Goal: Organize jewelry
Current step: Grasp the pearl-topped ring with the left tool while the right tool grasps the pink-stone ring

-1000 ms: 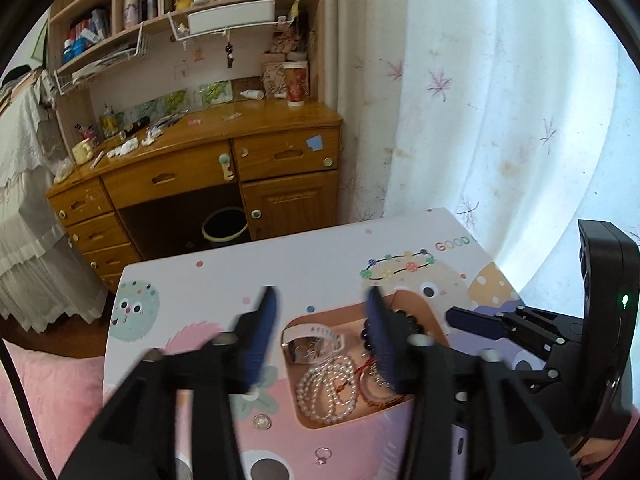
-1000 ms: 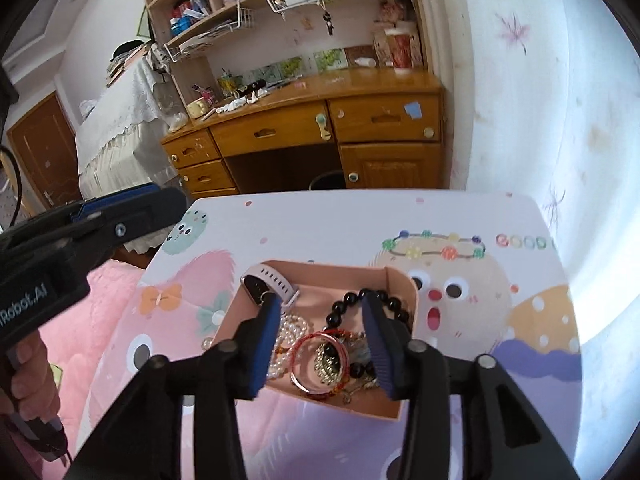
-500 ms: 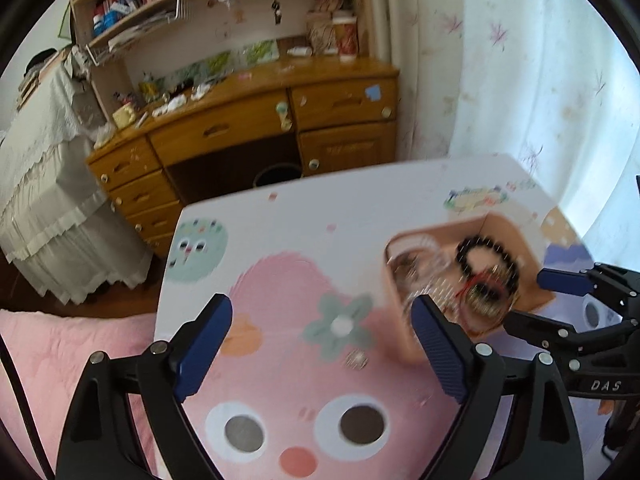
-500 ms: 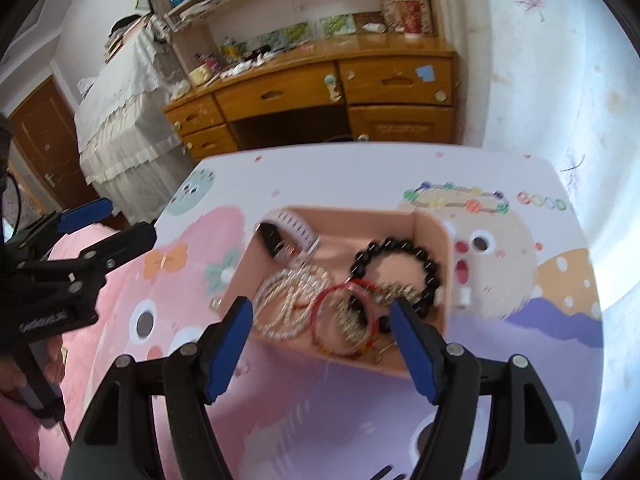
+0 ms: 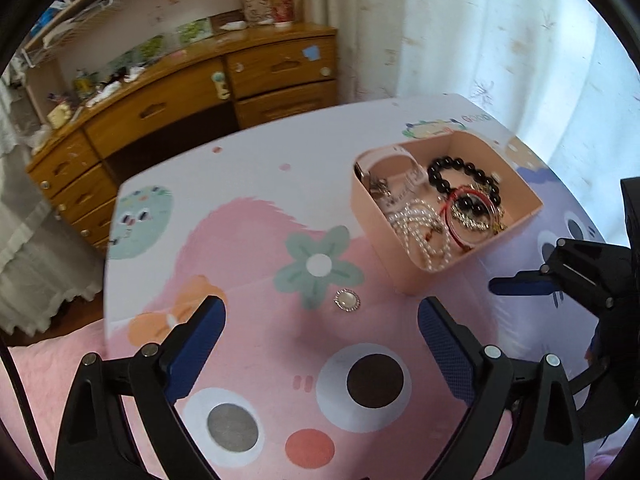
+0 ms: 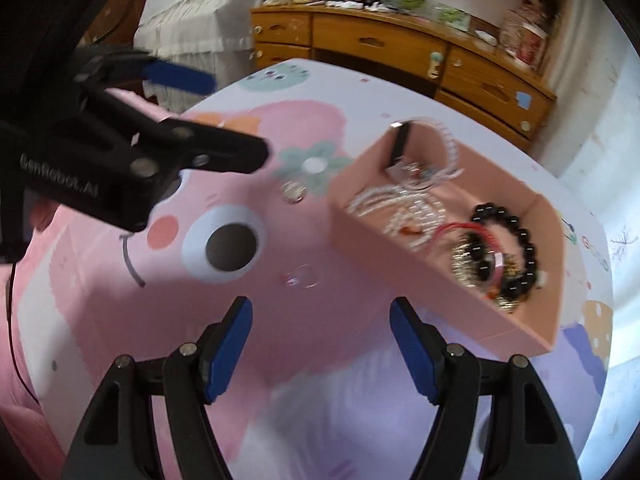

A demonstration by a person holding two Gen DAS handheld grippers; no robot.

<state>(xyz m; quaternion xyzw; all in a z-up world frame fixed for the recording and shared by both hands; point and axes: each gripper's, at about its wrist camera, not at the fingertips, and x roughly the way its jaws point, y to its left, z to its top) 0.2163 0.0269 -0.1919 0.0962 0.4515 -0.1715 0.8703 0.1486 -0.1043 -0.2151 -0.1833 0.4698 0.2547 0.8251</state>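
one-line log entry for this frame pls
task: organize jewelry | left hand-held gripper: open, empty, above brooch | right hand-held gripper: open, empty, near ring | tray: holds bracelets, pearls

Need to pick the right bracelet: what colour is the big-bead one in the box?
Black, glossy round beads; it shows best in the left wrist view.
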